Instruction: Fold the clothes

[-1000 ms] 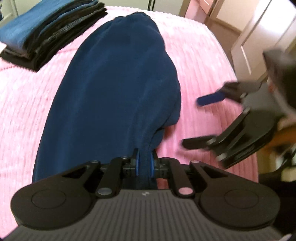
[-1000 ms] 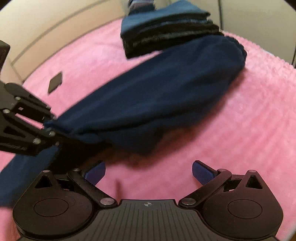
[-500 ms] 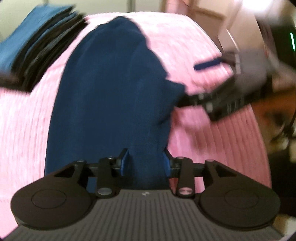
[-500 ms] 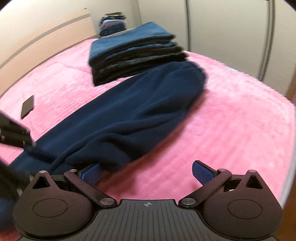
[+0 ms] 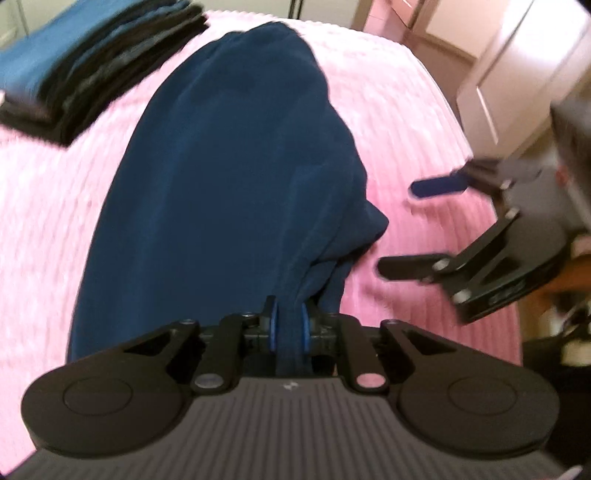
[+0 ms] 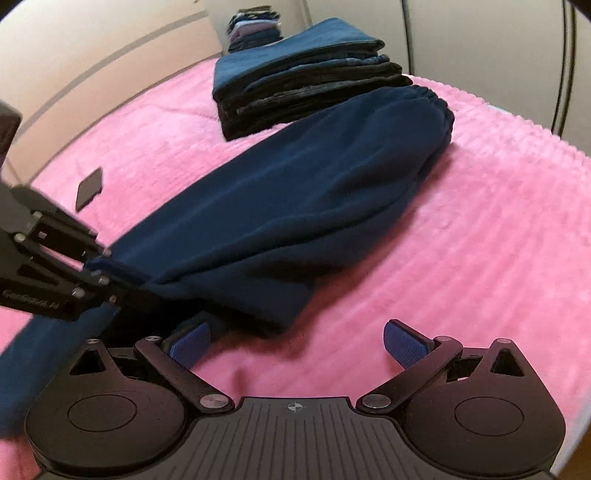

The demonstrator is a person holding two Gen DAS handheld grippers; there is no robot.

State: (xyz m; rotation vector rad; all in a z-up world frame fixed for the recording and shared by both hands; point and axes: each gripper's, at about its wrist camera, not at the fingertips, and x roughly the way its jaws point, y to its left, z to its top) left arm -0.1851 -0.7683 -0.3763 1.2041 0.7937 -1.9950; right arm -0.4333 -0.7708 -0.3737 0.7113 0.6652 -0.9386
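Fleece bunched between its blue pads [image 5: 272, 325], the left claw [image 5: 288, 326] sits low at the near end of a navy garment [image 5: 229, 177], its jaws drawn narrow on a gathered fold of the cloth. The garment runs away from the claw as one long, doubled strip across a pink ribbed bedspread [image 5: 399, 122]. To the upper left, a stack of folded clothes [image 5: 85, 62], dark with a blue piece on top, rests on the bed beside the garment's far end. On the right the right claw [image 5: 421, 225] hangs over bare bedspread, tilted on its side, jaws spread wide, clear of the garment's right edge. A white door [image 5: 517, 74] stands beyond the bed's corner.

From the right wrist, the right claw [image 6: 295, 343] hovers close above the bedspread [image 6: 480, 221] with its two blue pads [image 6: 404, 349] far apart and nothing between them; the left pad lies near the garment's near fold, though whether it touches I cannot tell. The navy garment [image 6: 295, 206] lies diagonally, its elastic hem at the far end just beside the folded stack [image 6: 310, 85]. At left the left claw [image 6: 110, 280] pinches the garment's near edge, lifting it slightly. A small dark flat object [image 6: 89, 187] lies alone on the bedspread farther left. A second pile of clothes [image 6: 255, 29] sits in the far background.
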